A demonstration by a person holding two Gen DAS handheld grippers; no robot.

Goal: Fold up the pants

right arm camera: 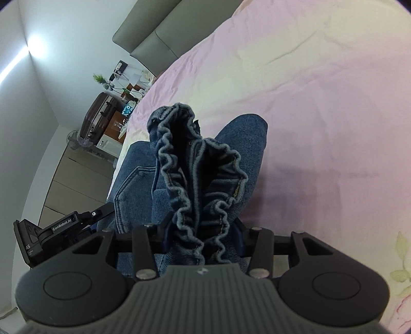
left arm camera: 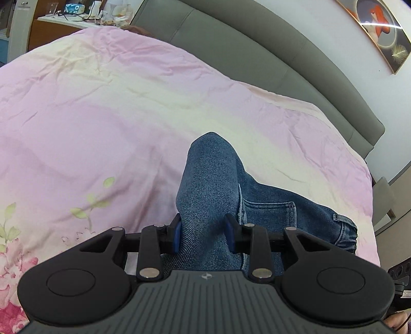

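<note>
Blue denim pants (left arm camera: pixel 213 185) lie on a pink floral duvet (left arm camera: pixel 102 115). My left gripper (left arm camera: pixel 204 235) is shut on a thick fold of the denim; a back pocket (left arm camera: pixel 269 213) shows to its right. In the right wrist view my right gripper (right arm camera: pixel 203 236) is shut on the ruffled elastic waistband (right arm camera: pixel 195 164), which stands up bunched between the fingers. The rest of the pants (right arm camera: pixel 133 179) lie under and beside it. The left gripper (right arm camera: pixel 59 228) shows at the lower left of that view, close beside the pants.
A grey padded headboard (left arm camera: pixel 257 51) runs along the far side of the bed. A bedside shelf with small items (left arm camera: pixel 77 15) stands at the far left. A dark suitcase (right arm camera: pixel 97 118) and drawers stand off the bed edge. A framed picture (left arm camera: pixel 377 28) hangs on the wall.
</note>
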